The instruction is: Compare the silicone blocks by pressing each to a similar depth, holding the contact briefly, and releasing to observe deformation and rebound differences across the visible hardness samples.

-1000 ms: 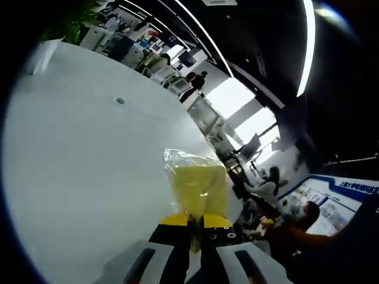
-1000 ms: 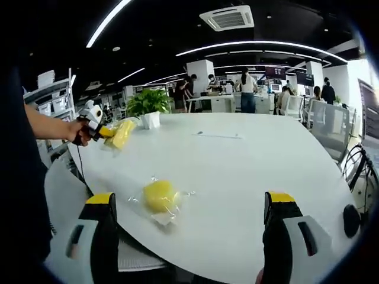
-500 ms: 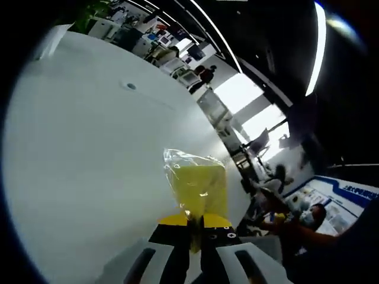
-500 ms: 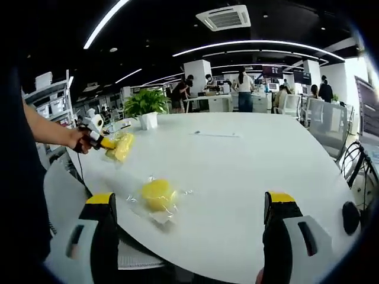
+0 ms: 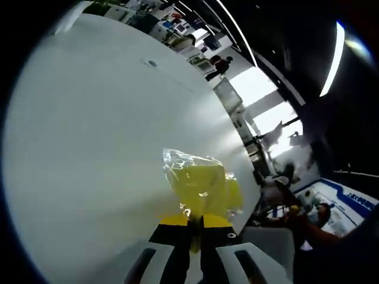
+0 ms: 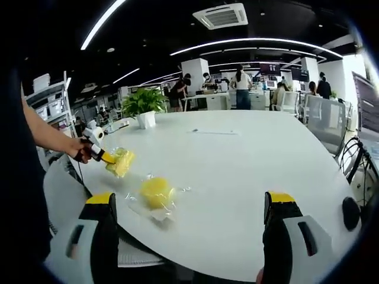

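My left gripper (image 5: 195, 223) is shut on the edge of a clear plastic bag holding a yellow silicone block (image 5: 200, 185), carried just above the white table (image 5: 89, 148). In the right gripper view the same bagged block (image 6: 121, 161) hangs from the left gripper (image 6: 105, 157), held in a person's hand at the table's left side. A second, rounder yellow silicone block (image 6: 156, 192) in a clear bag lies on the table (image 6: 237, 160) near the front edge. My right gripper (image 6: 192, 222) stands open above the front edge, jaws wide apart with nothing between them.
A potted plant (image 6: 144, 105) stands at the table's far left. A thin dark strip (image 6: 213, 132) lies on the far part of the table. Chairs (image 6: 323, 121) stand along the right side. People stand and sit at desks in the background.
The left gripper has come down and nearer with its bagged block, now close to the table beside the round block. The right gripper has stayed open and in place.
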